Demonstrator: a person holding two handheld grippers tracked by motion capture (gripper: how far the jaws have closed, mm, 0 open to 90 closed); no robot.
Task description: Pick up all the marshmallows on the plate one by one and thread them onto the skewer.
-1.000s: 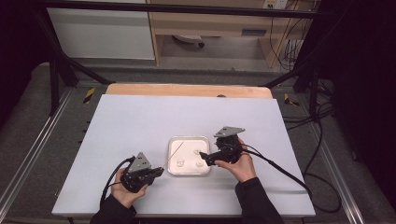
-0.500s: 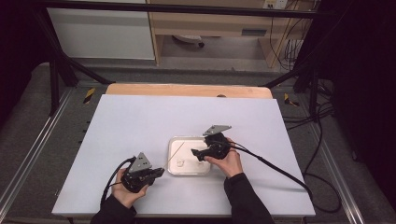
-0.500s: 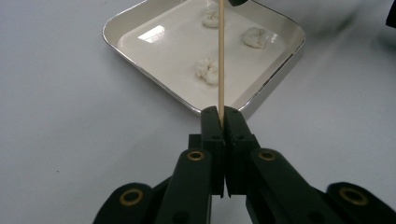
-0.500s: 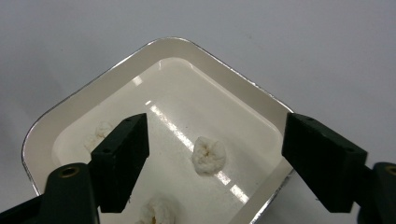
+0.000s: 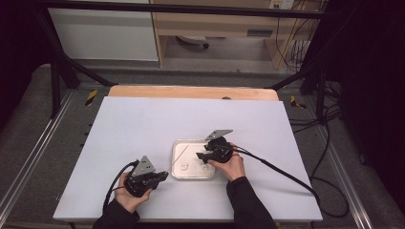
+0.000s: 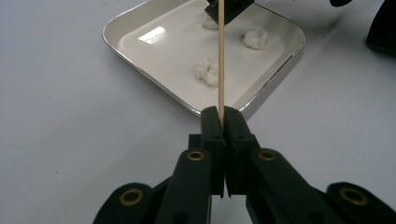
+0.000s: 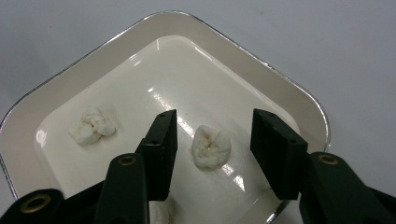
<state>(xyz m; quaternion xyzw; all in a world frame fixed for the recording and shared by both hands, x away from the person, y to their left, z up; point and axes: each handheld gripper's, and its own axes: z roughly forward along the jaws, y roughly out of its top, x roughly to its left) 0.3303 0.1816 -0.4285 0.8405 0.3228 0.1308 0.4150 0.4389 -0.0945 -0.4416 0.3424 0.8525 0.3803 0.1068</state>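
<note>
Right gripper (image 7: 210, 140) advanced over tray (image 7: 261, 56), three popcorn pieces (image 6: 208, 72)

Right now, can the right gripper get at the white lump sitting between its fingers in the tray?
Probably yes. The right gripper is open over the tray, its fingers either side of the white lump, with nothing between them.

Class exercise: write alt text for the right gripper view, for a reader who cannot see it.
The right tongs, open, hover over a shallow white tray with one white lump between the jaws. A second lump lies farther left in the tray, which rests on a pale table.
</note>
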